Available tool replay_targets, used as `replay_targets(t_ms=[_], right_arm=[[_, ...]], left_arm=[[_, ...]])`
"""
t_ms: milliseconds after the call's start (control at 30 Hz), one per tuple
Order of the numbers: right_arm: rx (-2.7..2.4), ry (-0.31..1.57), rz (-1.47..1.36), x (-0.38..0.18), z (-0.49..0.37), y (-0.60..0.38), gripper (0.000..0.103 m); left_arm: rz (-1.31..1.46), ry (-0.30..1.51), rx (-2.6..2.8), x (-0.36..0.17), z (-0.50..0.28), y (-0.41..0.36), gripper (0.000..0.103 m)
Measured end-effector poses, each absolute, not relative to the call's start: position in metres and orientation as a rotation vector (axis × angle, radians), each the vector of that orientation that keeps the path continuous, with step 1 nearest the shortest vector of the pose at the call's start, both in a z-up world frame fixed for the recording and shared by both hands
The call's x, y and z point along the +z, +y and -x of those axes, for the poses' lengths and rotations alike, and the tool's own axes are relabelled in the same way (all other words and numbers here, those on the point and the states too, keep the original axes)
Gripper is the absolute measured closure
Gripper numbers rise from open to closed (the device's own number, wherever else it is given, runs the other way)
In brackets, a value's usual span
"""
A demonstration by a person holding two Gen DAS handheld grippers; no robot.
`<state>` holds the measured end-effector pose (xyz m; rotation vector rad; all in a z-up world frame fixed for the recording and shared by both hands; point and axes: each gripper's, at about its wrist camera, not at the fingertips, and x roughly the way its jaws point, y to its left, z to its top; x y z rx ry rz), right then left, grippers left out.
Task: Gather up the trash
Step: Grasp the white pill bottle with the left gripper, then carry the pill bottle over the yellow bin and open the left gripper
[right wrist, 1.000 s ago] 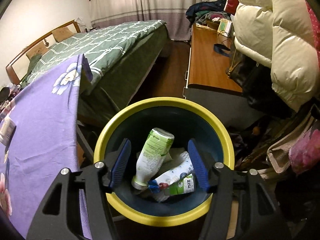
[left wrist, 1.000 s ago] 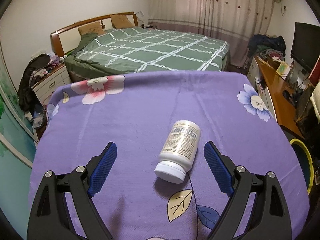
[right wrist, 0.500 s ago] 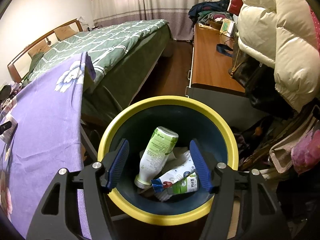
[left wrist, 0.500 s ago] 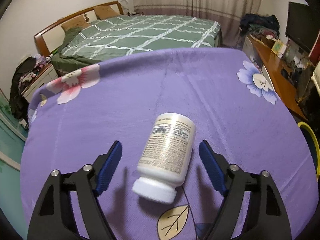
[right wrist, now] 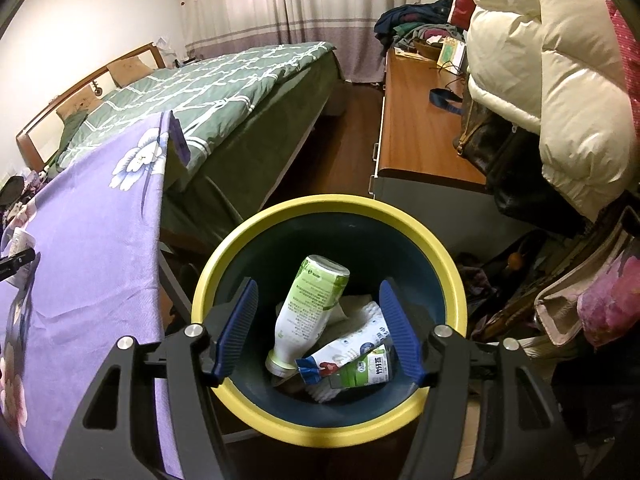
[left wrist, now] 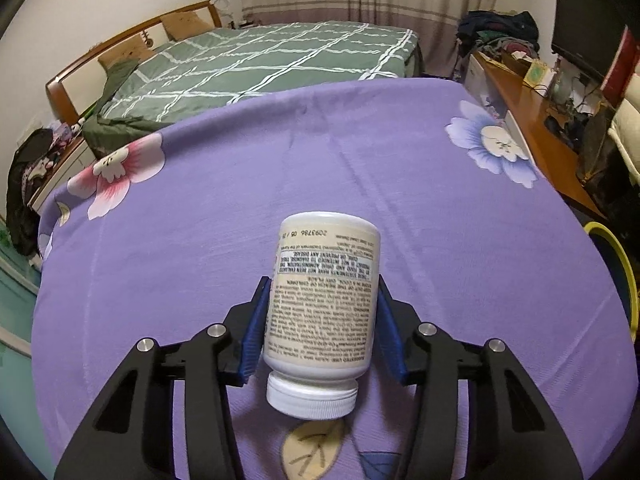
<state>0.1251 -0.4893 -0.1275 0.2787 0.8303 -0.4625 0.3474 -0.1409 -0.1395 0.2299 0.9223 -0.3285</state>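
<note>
Left wrist view: left gripper (left wrist: 322, 320) pinches a white pill bottle (left wrist: 323, 308) by its sides over the purple floral cloth (left wrist: 240, 184), cap nearest the camera; the blue pads (left wrist: 256, 328) are half hidden behind its label, which reads upside down. Only a sliver of the yellow-rimmed bin (left wrist: 618, 264) shows at far right. Right wrist view: right gripper (right wrist: 318, 330), jaws spread and empty, hangs above the bin (right wrist: 332, 428); a green-labelled bottle (right wrist: 308, 308) leans inside over wrappers (right wrist: 348, 356) partly buried.
</note>
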Motion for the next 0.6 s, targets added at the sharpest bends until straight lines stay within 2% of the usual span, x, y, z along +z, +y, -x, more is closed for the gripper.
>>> replay_targets(t_ms=[300,600], right_arm=[[-0.451,0.811,-0.280,-0.121,-0.110,-0.493,0.043],[-0.488,0.786,-0.266,-0.116,-0.075,-0.508,0.043]], left_arm=[[-0.250,0.892,-0.426,-0.113,-0.311,-0.185,0.055],[-0.296,0.863,-0.708,-0.087,-0.246,-0.304,0.055]])
